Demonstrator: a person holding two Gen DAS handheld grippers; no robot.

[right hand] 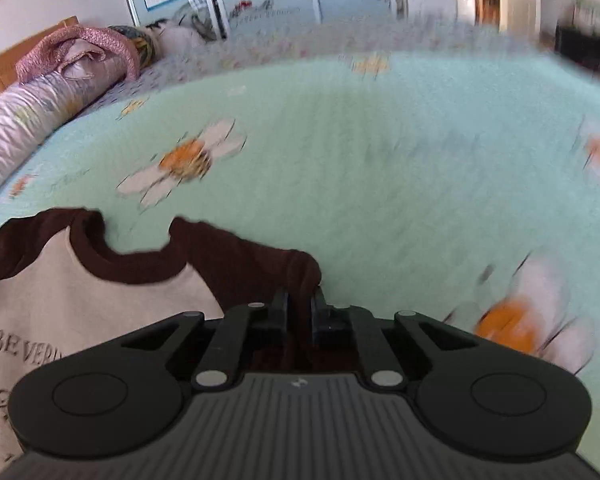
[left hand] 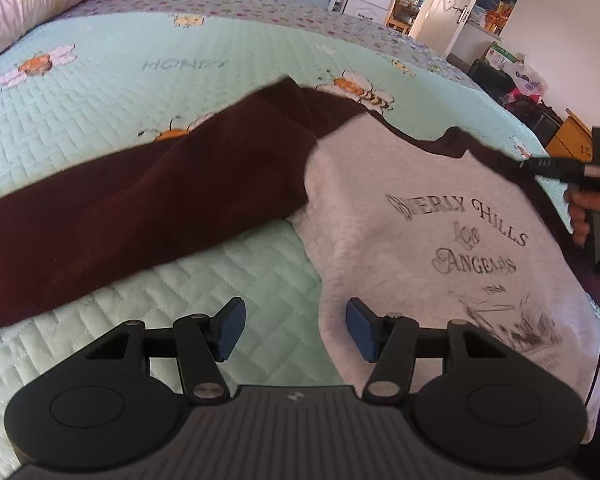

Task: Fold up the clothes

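Out to the left of the white chest panel (left hand: pixel 420 208), the brown sleeve (left hand: pixel 140 200) lies stretched across the mint quilt (left hand: pixel 120 92), and the left gripper (left hand: pixel 296 330) hovers at the panel's near edge, blue pads apart with nothing between them, likely lining up a hem grab. Right of the panel, past the brown collar (right hand: pixel 128 268), the right gripper (right hand: pixel 300 308) is clamped on the other sleeve (right hand: pixel 260 264) at the shoulder, probably to swing it inward for the fold.

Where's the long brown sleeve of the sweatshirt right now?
In the left wrist view the brown sleeve stretches leftward from the white sweatshirt across the mint green quilt, just beyond the open left gripper.
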